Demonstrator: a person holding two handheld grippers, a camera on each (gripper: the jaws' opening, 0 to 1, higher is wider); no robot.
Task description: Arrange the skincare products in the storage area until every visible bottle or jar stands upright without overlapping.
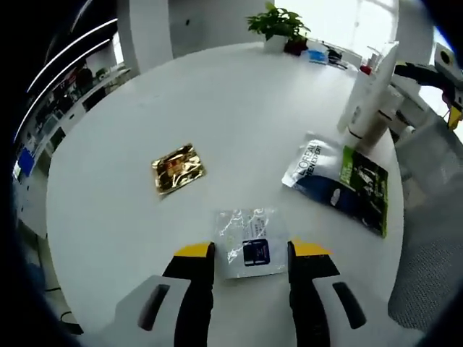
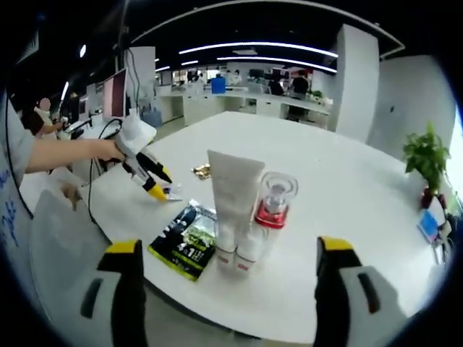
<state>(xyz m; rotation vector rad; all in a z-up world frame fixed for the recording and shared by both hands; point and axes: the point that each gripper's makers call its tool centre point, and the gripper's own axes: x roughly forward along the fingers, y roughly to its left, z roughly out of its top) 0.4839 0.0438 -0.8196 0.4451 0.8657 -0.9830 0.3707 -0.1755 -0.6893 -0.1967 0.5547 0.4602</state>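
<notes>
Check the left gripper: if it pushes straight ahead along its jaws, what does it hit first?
The left gripper, jaws open, already straddles the clear sachet with a dark label lying flat on the white table. That sachet comes first, probably. Past it the tabletop looks bare, though depth is uncertain.

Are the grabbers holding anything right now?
No. The left gripper is open around a clear sachet lying on the table. The right gripper is open too.

Clear sachet (image 1: 249, 242) lies between gold sachet (image 1: 177, 168) and pouch (image 1: 340, 181).
</notes>
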